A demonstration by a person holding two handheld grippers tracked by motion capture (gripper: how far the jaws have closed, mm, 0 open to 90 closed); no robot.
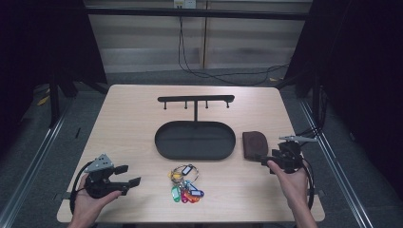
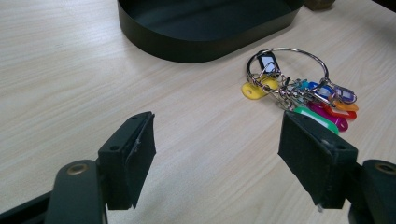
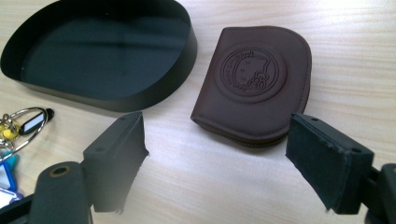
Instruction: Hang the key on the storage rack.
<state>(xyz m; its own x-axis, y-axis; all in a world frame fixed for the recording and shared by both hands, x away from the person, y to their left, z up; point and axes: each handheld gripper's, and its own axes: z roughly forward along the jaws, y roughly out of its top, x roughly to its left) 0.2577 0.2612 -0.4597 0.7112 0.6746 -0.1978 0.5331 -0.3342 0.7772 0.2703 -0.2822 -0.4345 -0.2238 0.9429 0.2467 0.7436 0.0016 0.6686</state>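
A black oval tray [image 1: 164, 145] with a hook rack [image 1: 196, 99] on a post stands mid-table. A ring of coloured key tags [image 1: 186, 185] lies in front of it, and a brown embossed pouch [image 1: 254, 143] lies to its right. My left gripper [image 1: 129, 175] rests open at the front left, pointing toward the key tags [image 2: 299, 91], with nothing between its jaws. My right gripper [image 1: 264, 158] is open just in front of the pouch [image 3: 254, 81], close to it but apart. The tray's wall [image 3: 154, 95] is left of the pouch.
The tray's near wall [image 2: 196, 49] lies beyond the left gripper. Cables trail from both grippers. Bare wood lies to the left of the tray and along the front edge. Dark frames and a floor cable stand beyond the table.
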